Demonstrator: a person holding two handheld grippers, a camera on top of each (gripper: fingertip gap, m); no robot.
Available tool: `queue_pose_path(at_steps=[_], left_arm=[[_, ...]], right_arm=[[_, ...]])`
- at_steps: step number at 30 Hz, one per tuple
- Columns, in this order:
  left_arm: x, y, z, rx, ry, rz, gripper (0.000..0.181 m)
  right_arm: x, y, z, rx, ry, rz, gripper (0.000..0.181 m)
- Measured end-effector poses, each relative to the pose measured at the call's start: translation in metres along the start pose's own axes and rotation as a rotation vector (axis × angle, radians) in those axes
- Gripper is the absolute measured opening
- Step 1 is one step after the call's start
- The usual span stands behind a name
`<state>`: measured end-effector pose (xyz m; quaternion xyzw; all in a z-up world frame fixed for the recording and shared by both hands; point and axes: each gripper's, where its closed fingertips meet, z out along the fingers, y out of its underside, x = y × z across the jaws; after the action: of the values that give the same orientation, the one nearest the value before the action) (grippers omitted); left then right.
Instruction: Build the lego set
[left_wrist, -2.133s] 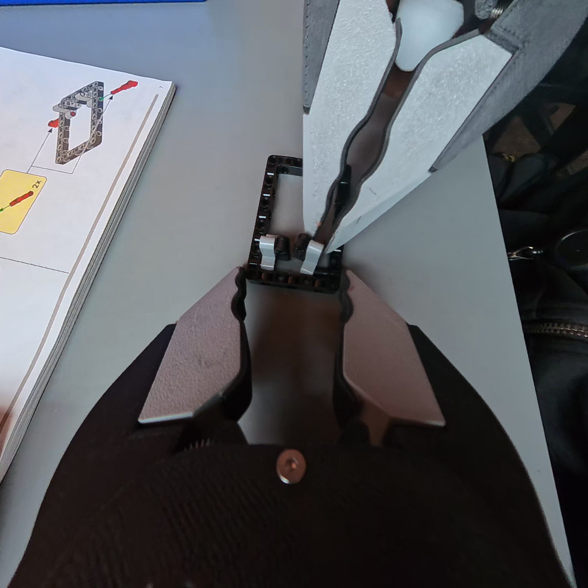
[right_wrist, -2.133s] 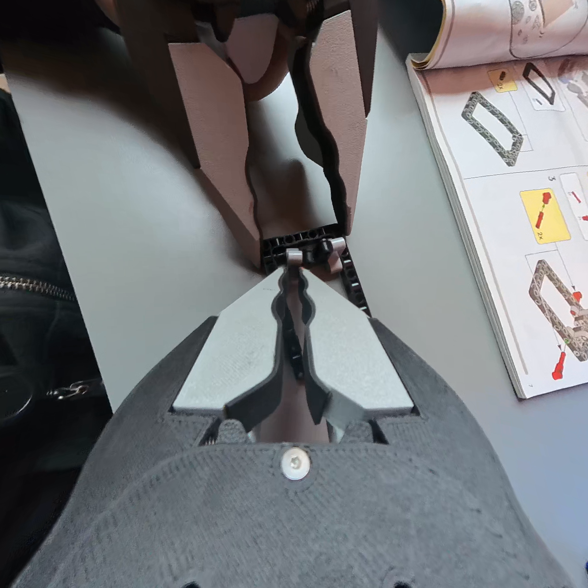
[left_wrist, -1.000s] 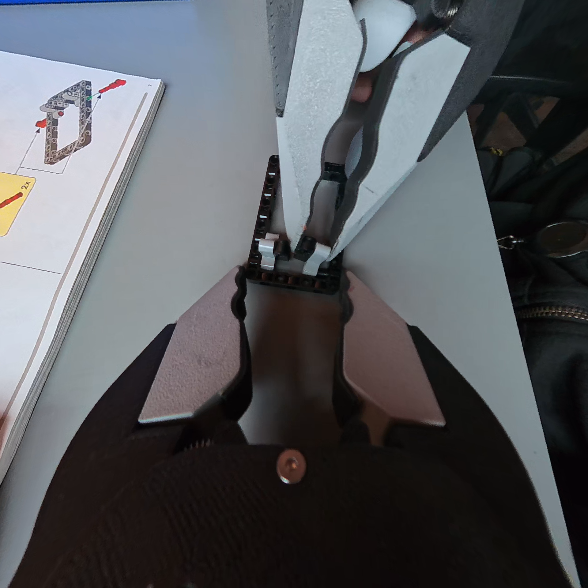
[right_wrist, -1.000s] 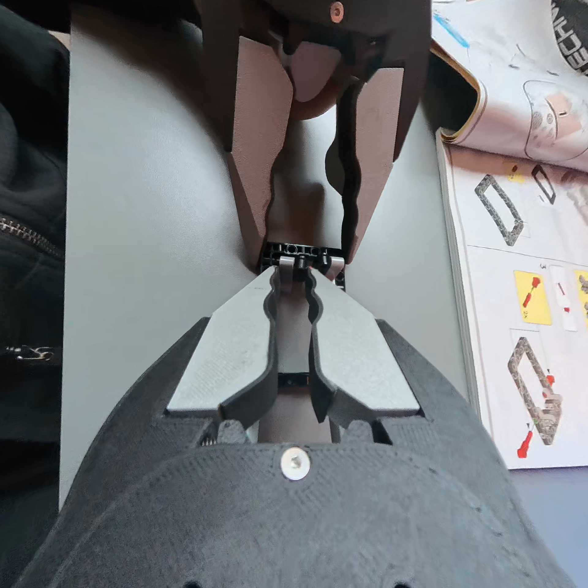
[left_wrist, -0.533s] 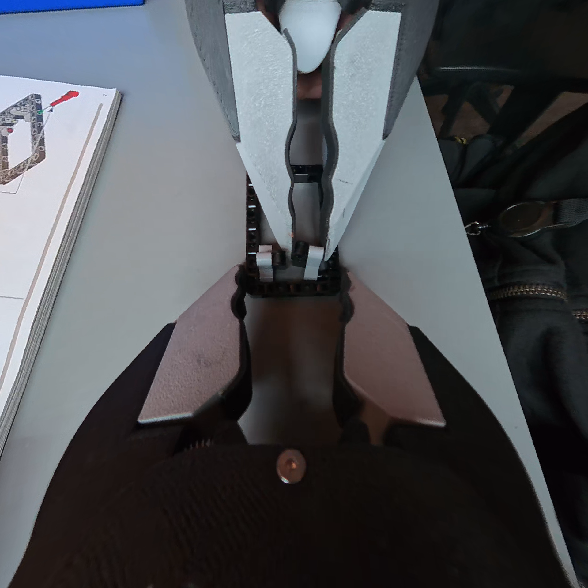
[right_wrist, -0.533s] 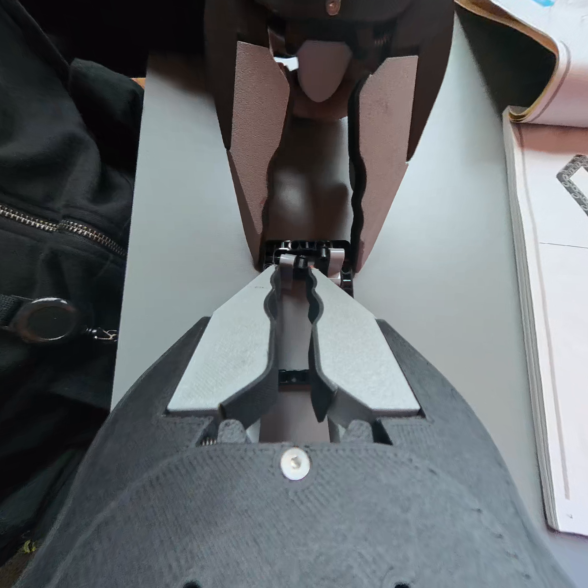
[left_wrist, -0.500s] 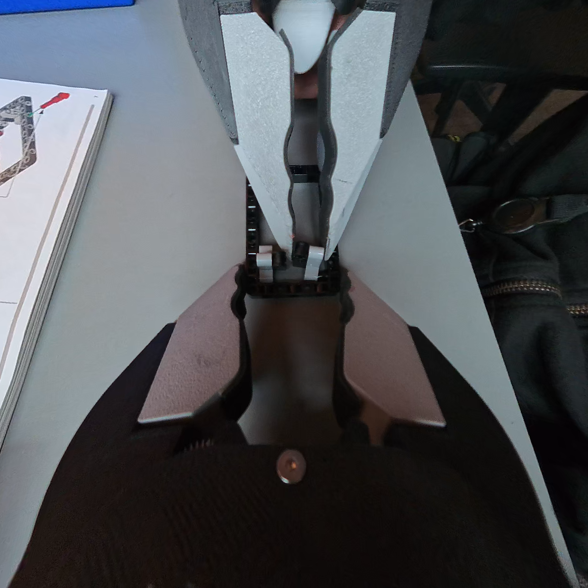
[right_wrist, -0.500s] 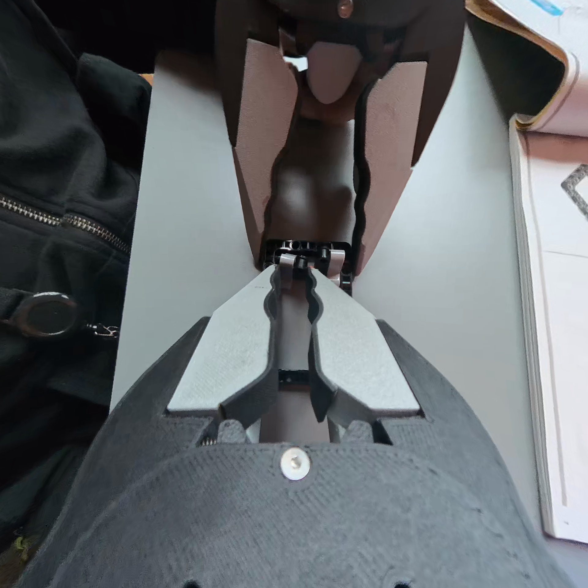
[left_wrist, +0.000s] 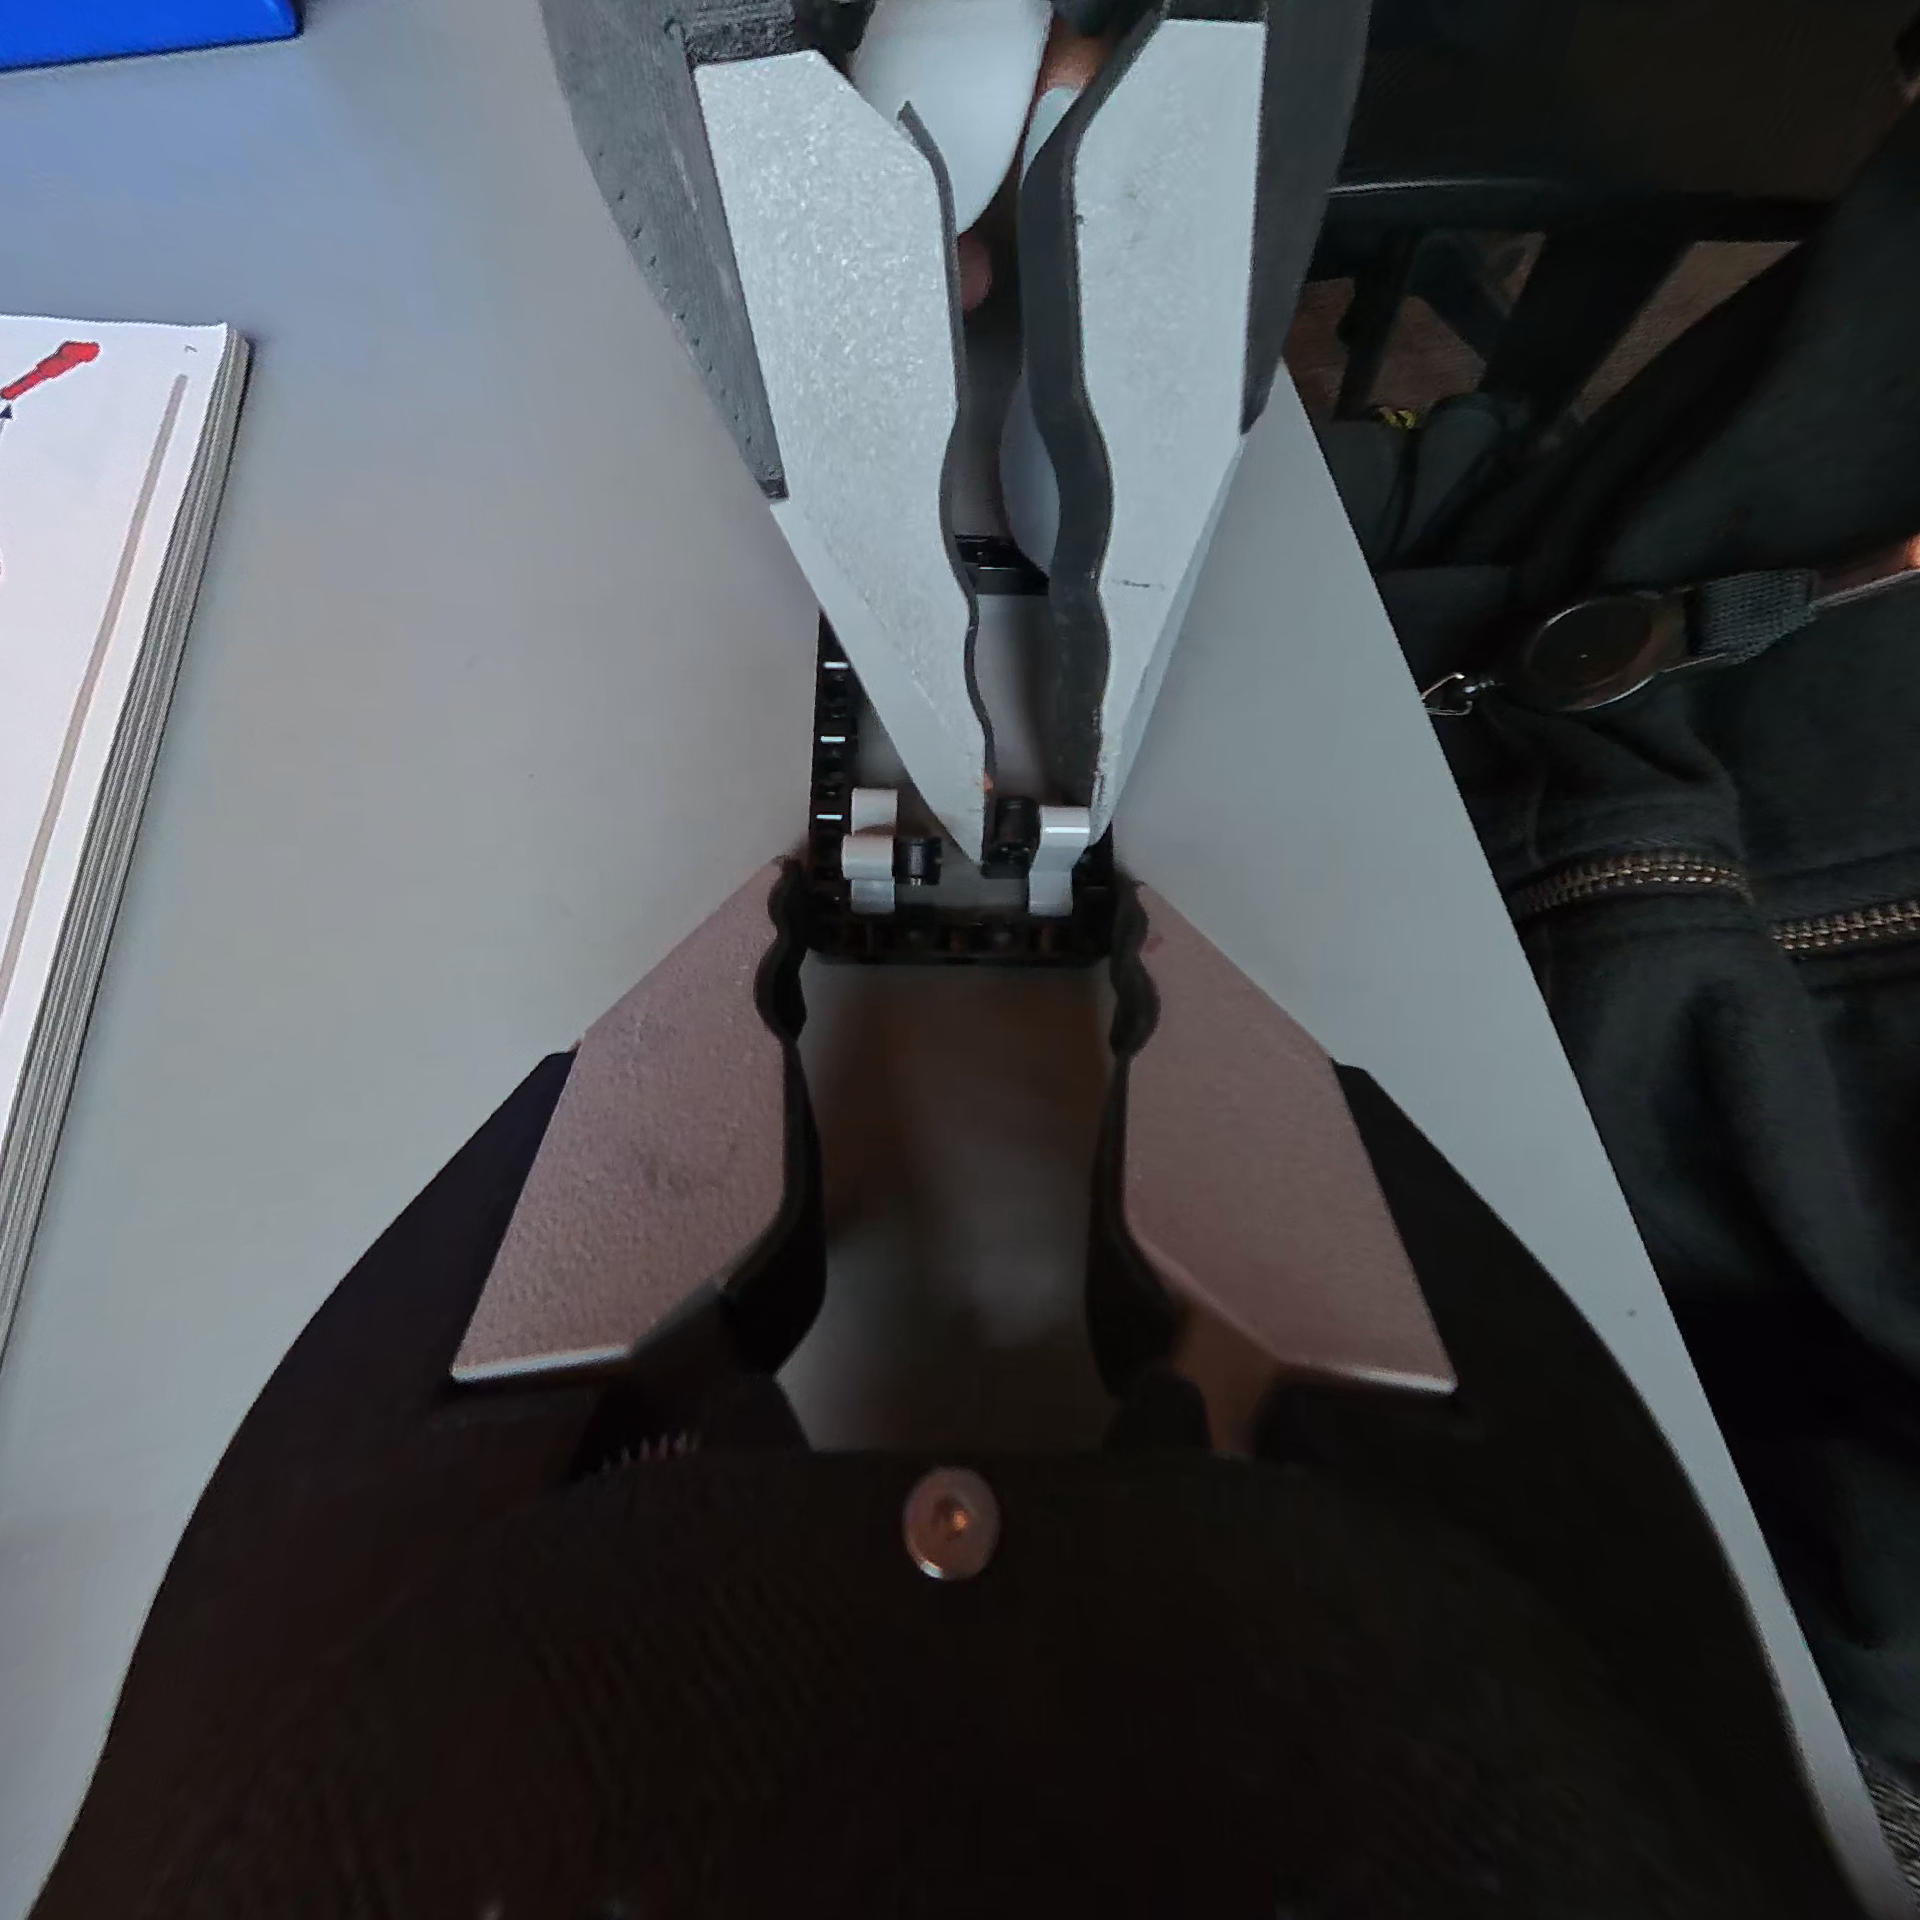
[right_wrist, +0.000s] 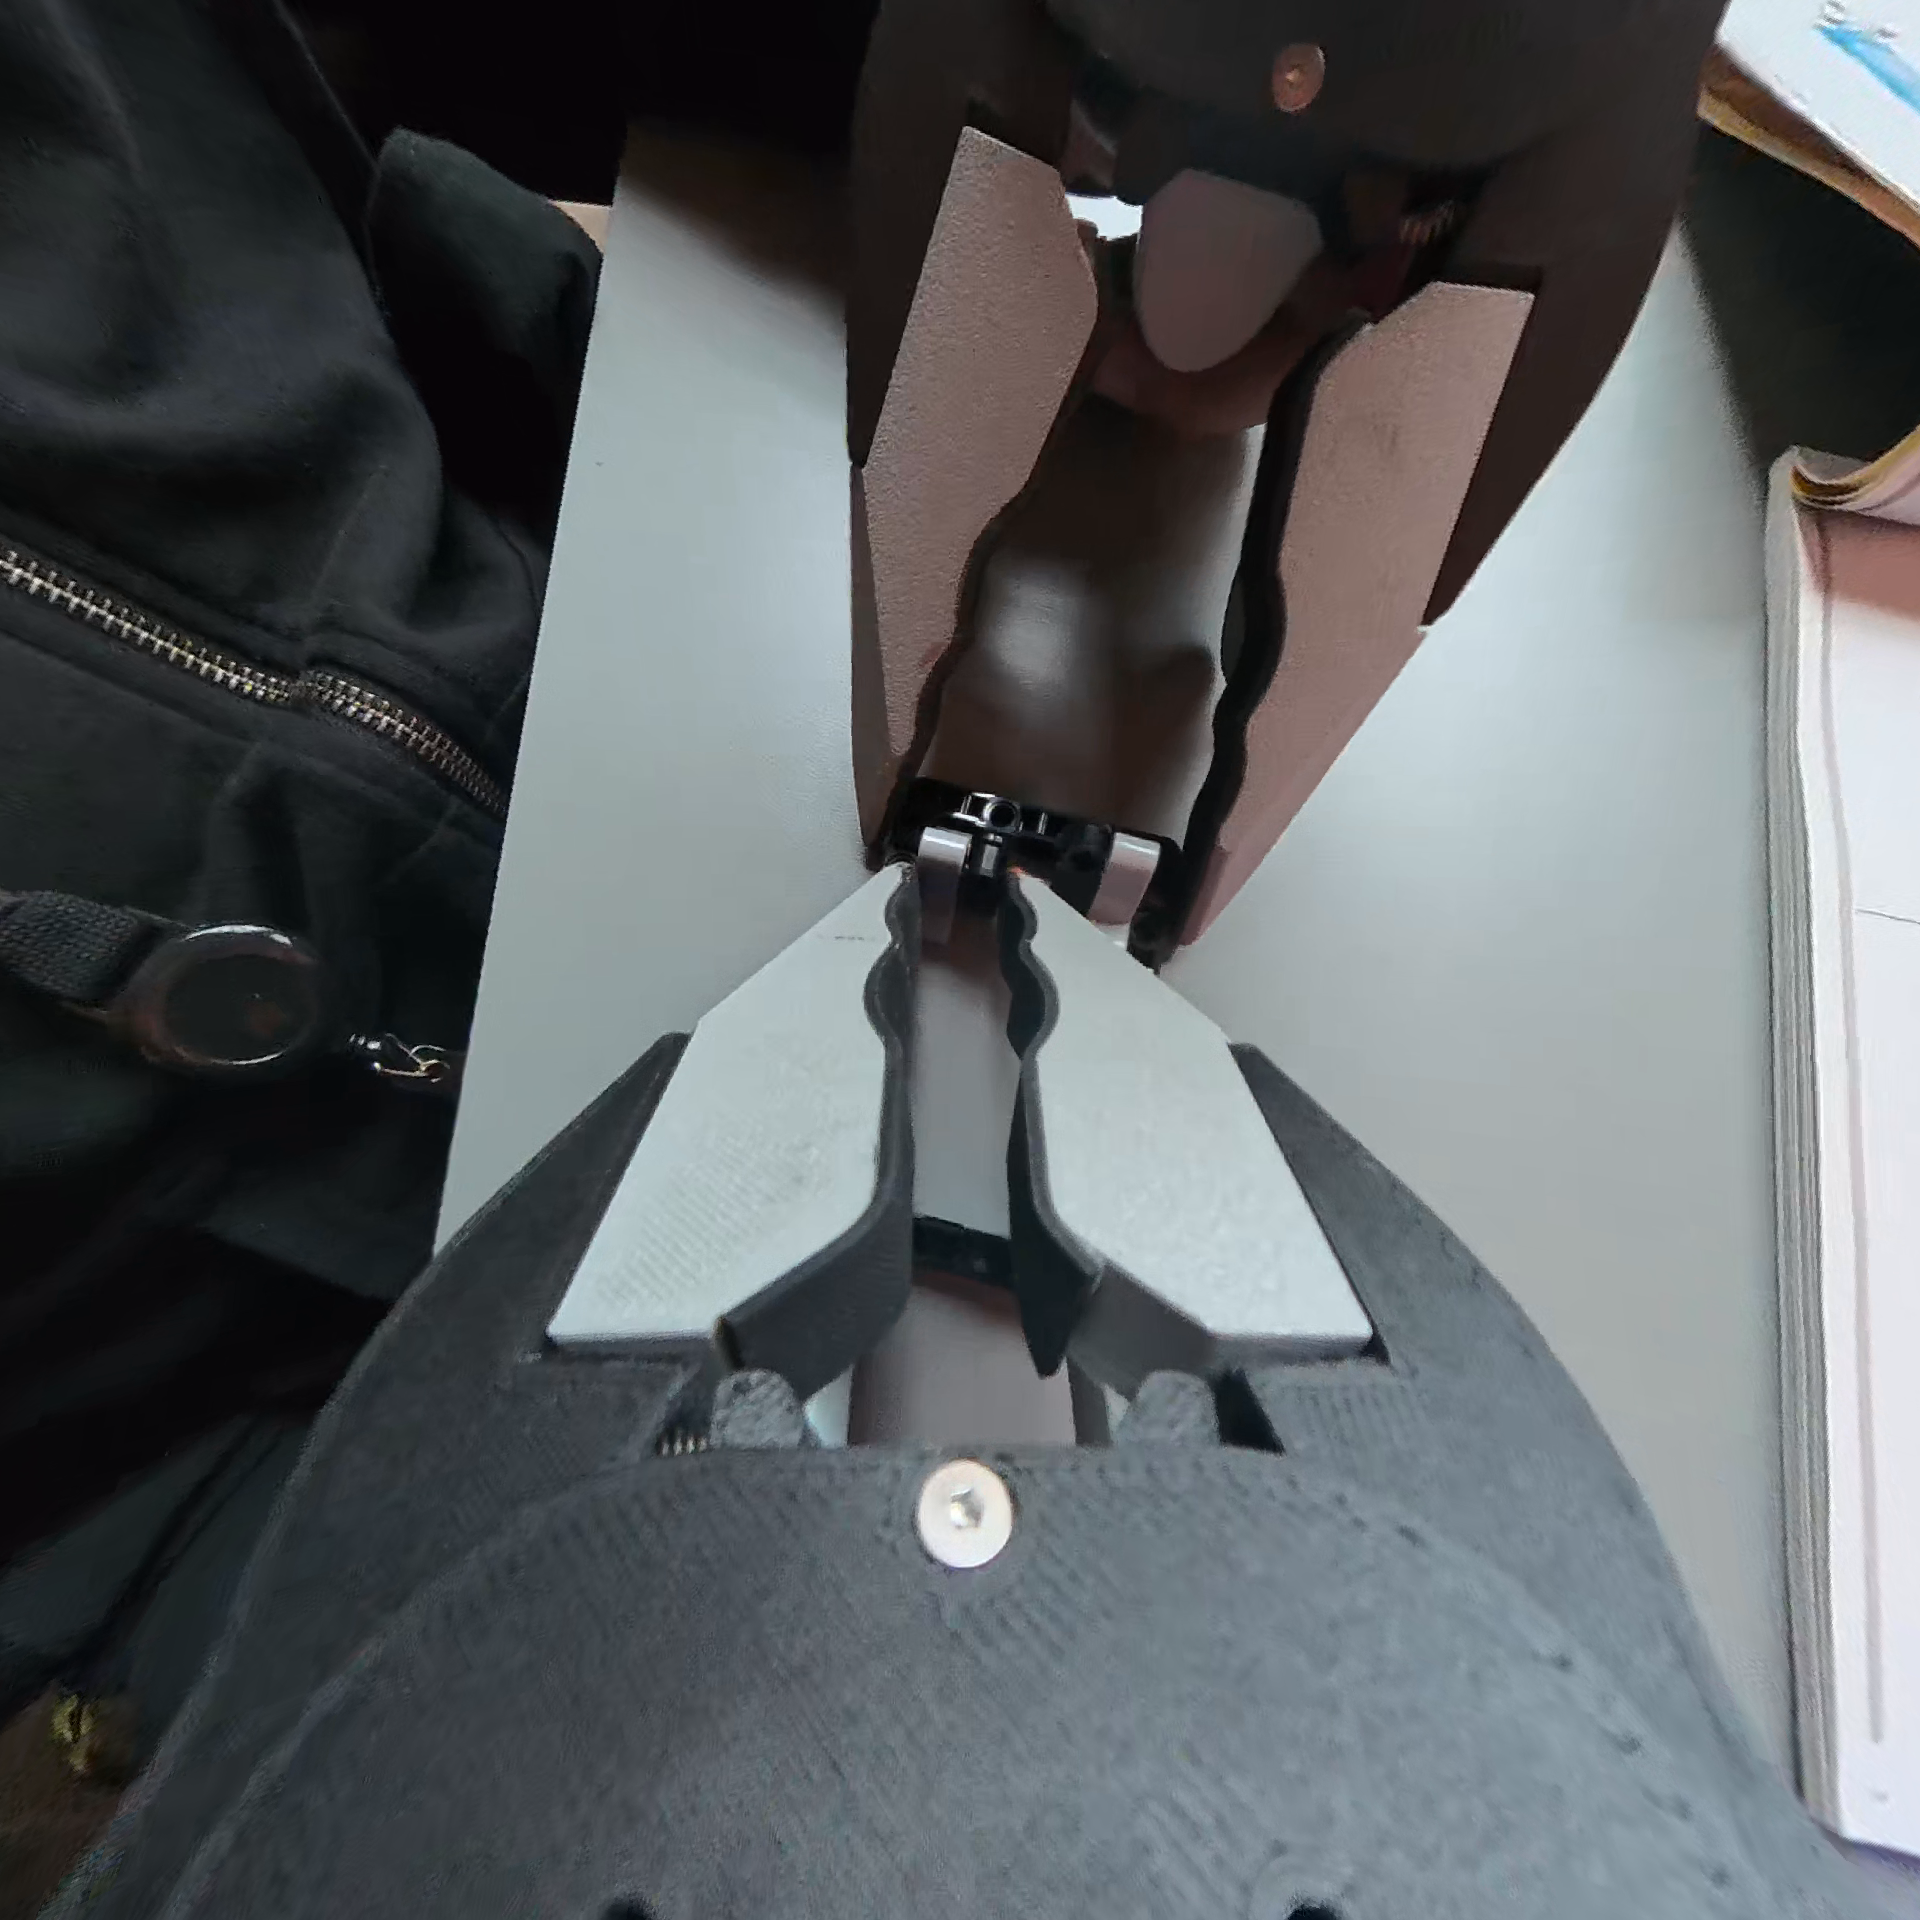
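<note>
A black rectangular lego frame (left_wrist: 831, 727) lies on the grey table (left_wrist: 468, 623). Two light grey connectors (left_wrist: 871, 854) (left_wrist: 1060, 852) with black pins sit inside its near end. My left gripper (left_wrist: 956, 914), with brown fingers, is shut across the frame's near short end. My right gripper (left_wrist: 1036, 810), with pale grey fingers, comes from the far side. Its tips close around the right connector and its black pin (left_wrist: 1013, 831). In the right wrist view the right gripper (right_wrist: 963, 885) pinches that connector (right_wrist: 940, 852), with the frame (right_wrist: 1039, 816) and left gripper (right_wrist: 1039, 873) beyond.
An open instruction booklet lies at the left (left_wrist: 94, 727), which is the right side in the right wrist view (right_wrist: 1849, 1039). A blue object (left_wrist: 135, 21) sits at the far left. A black bag with zips (left_wrist: 1662, 935) hangs off the table's right edge (right_wrist: 208, 623). My two grippers' fingertips are within a few centimetres of each other.
My right gripper has swung round from a slant to face the left gripper head-on, and its jaws widened from nearly shut to fit the connector. The left gripper kept hold of the frame.
</note>
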<state>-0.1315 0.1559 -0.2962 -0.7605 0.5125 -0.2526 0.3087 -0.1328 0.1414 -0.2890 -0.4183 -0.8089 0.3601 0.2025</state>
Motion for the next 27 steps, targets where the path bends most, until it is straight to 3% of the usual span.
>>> queue_pose_path(at_steps=[5,7,11,15,22,27], left_arm=[[-0.004,0.000,-0.001,0.004,-0.013,-0.020,0.058],[-0.005,-0.001,-0.002,0.011,-0.007,-0.047,0.058],[-0.005,0.000,-0.001,-0.003,-0.042,-0.012,0.058],[-0.003,0.000,-0.001,-0.003,-0.037,-0.011,0.058],[-0.003,0.000,-0.001,-0.001,-0.037,-0.015,0.058],[-0.003,0.000,-0.001,0.002,-0.036,-0.030,0.058]], right_arm=[[0.004,-0.001,-0.001,-0.015,0.030,0.054,0.013],[0.005,-0.004,-0.003,0.012,0.058,0.053,0.023],[0.009,-0.009,-0.021,0.086,0.135,0.063,0.027],[0.033,-0.011,-0.035,0.125,0.218,0.132,0.012],[0.039,-0.018,-0.007,0.031,0.184,0.098,0.021],[0.039,-0.015,-0.010,0.016,0.170,0.118,0.000]])
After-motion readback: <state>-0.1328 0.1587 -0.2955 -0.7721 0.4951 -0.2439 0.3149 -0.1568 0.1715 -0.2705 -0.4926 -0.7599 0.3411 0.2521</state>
